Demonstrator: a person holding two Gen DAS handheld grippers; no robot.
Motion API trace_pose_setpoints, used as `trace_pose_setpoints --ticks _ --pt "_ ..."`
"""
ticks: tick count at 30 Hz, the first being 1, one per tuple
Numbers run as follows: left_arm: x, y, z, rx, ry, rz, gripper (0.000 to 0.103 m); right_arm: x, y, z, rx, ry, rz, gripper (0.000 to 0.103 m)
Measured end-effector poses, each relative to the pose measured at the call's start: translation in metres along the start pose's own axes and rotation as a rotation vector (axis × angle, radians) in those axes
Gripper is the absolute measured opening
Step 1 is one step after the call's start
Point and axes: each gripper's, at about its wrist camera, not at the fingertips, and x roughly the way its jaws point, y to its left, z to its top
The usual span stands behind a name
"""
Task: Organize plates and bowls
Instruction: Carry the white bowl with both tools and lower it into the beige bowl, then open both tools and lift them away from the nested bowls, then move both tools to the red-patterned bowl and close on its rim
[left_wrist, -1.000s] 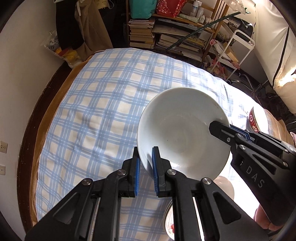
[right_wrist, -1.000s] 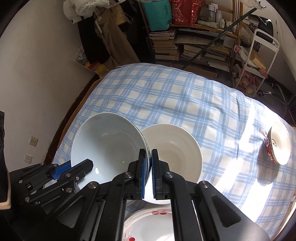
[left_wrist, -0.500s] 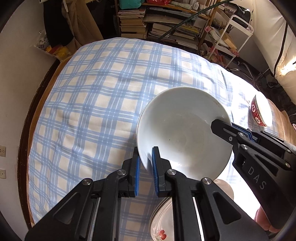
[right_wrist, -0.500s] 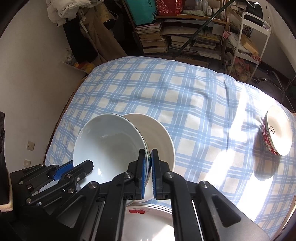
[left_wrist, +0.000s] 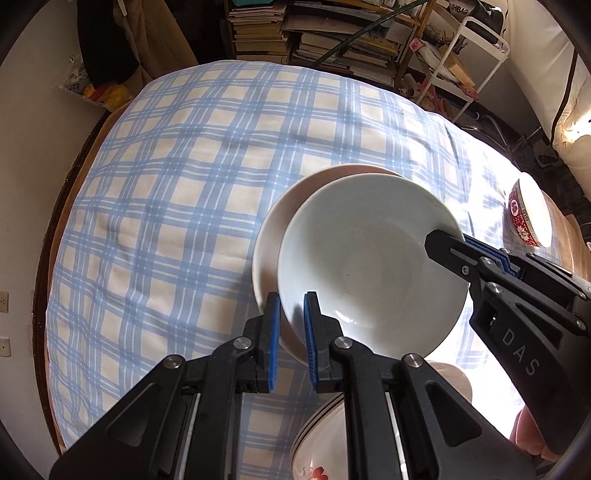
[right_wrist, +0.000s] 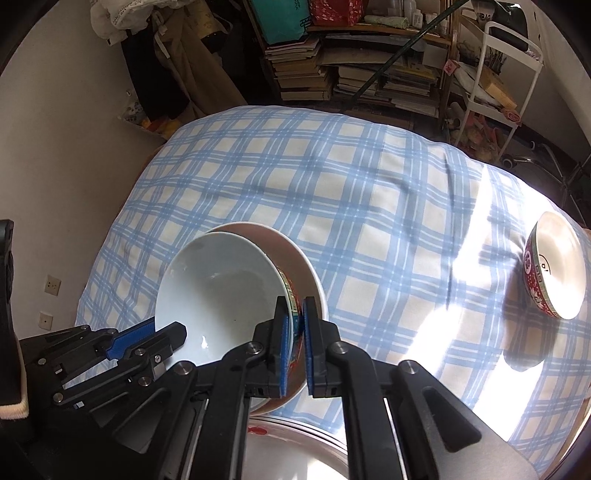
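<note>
White-blue glazed bowl (left_wrist: 369, 258) fills the middle of my left wrist view. I have the left gripper (left_wrist: 290, 325) clamped on its near rim, one blue pad inside the wall and one outside. The right gripper (left_wrist: 448, 242) enters from the right edge and pinches the opposite rim. Under the held bowl I see a cream bowl (left_wrist: 273, 229) sitting on the blue-checked tablecloth (left_wrist: 166, 184); the held bowl overlaps it, tilted, and I cannot tell whether the two touch. A red patterned bowl (left_wrist: 530, 216) stands well apart at the far right of the table. A plate with a red flower print (left_wrist: 314, 454) shows at the bottom edge, partly behind my gripper. Stacked books on shelves (left_wrist: 332, 33) and a white wire cart (left_wrist: 476, 55) lie beyond the table

Right wrist view: the right gripper (right_wrist: 293, 339) is closed on the rim of the same bowl (right_wrist: 218, 291), whose outer wall shows a red and green band between the pads. The left gripper (right_wrist: 166, 338) holds the rim at lower left. The cream bowl (right_wrist: 295, 266) lies beneath and behind it on the cloth (right_wrist: 332, 177). The red patterned bowl (right_wrist: 554, 269) sits near the right edge, in sunlight. The printed plate (right_wrist: 295, 450) lies below my fingers
</note>
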Motion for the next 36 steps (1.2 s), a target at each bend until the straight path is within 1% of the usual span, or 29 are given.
trace_pose_setpoints --ticks 1,3,5,6,8,10,13,16,19,22,23,24,26,28,29,30,31,32,33,34,36 --pt "0.000 -0.001 0.000 0.007 -0.004 0.000 0.013 0.001 -0.001 0.000 0.001 0.001 0.007 0.013" --pt "-0.001 -0.004 0.000 0.023 -0.010 0.006 0.013 0.001 -0.001 -0.002 -0.003 0.003 0.038 0.014" --pt "0.000 -0.006 0.000 0.035 -0.012 0.041 0.013 -0.003 0.000 -0.002 -0.016 -0.017 0.047 0.014" --pt "0.001 -0.006 0.000 0.036 -0.010 0.047 0.013 -0.006 0.000 -0.002 -0.019 -0.026 0.047 0.014" --pt "0.001 -0.004 -0.001 0.021 -0.007 0.026 0.013 -0.010 -0.001 0.001 -0.017 -0.037 0.048 0.014" --pt "-0.001 -0.002 -0.001 0.012 -0.011 0.031 0.013 -0.013 -0.005 0.003 -0.008 -0.039 0.054 0.014" --pt "-0.005 -0.002 0.001 0.006 -0.015 0.036 0.015 -0.020 -0.012 0.005 -0.007 -0.052 0.040 0.014" --pt "-0.012 -0.004 0.005 -0.004 -0.029 0.027 0.017 -0.025 -0.024 0.005 0.004 -0.056 0.037 0.014" --pt "-0.020 -0.015 0.011 0.015 -0.047 0.039 0.020 -0.029 -0.037 0.004 0.013 -0.058 0.014 0.014" --pt "-0.028 -0.029 0.019 0.030 -0.065 0.033 0.030 -0.033 -0.056 0.004 0.027 -0.051 -0.008 0.017" --pt "-0.030 -0.034 0.022 0.035 -0.075 0.034 0.036 -0.034 -0.063 0.004 0.033 -0.051 -0.018 0.022" --pt "-0.032 -0.041 0.025 0.044 -0.086 0.038 0.041 -0.036 -0.070 0.004 0.040 -0.050 -0.030 0.033" --pt "-0.034 -0.055 0.030 0.069 -0.106 0.051 0.046 -0.040 -0.085 0.002 0.055 -0.059 -0.053 0.047" --pt "-0.034 -0.070 0.034 0.096 -0.114 0.058 0.048 -0.047 -0.101 0.001 0.066 -0.085 -0.076 0.049" --pt "-0.034 -0.077 0.036 0.109 -0.116 0.052 0.052 -0.050 -0.109 0.000 0.074 -0.094 -0.084 0.053" --pt "-0.033 -0.085 0.037 0.122 -0.119 0.049 0.055 -0.053 -0.117 0.000 0.084 -0.100 -0.092 0.060" --pt "-0.032 -0.094 0.039 0.135 -0.120 0.049 0.057 -0.055 -0.126 -0.001 0.095 -0.108 -0.095 0.065" --pt "-0.031 -0.101 0.041 0.148 -0.120 0.049 0.064 -0.058 -0.135 -0.001 0.109 -0.117 -0.097 0.072" --pt "-0.030 -0.109 0.042 0.159 -0.121 0.046 0.068 -0.060 -0.144 -0.001 0.123 -0.124 -0.101 0.075" --pt "-0.029 -0.117 0.044 0.172 -0.125 0.040 0.069 -0.061 -0.153 -0.001 0.136 -0.126 -0.108 0.077" --pt "-0.027 -0.131 0.047 0.194 -0.123 0.024 0.071 -0.064 -0.172 -0.001 0.169 -0.122 -0.112 0.087"
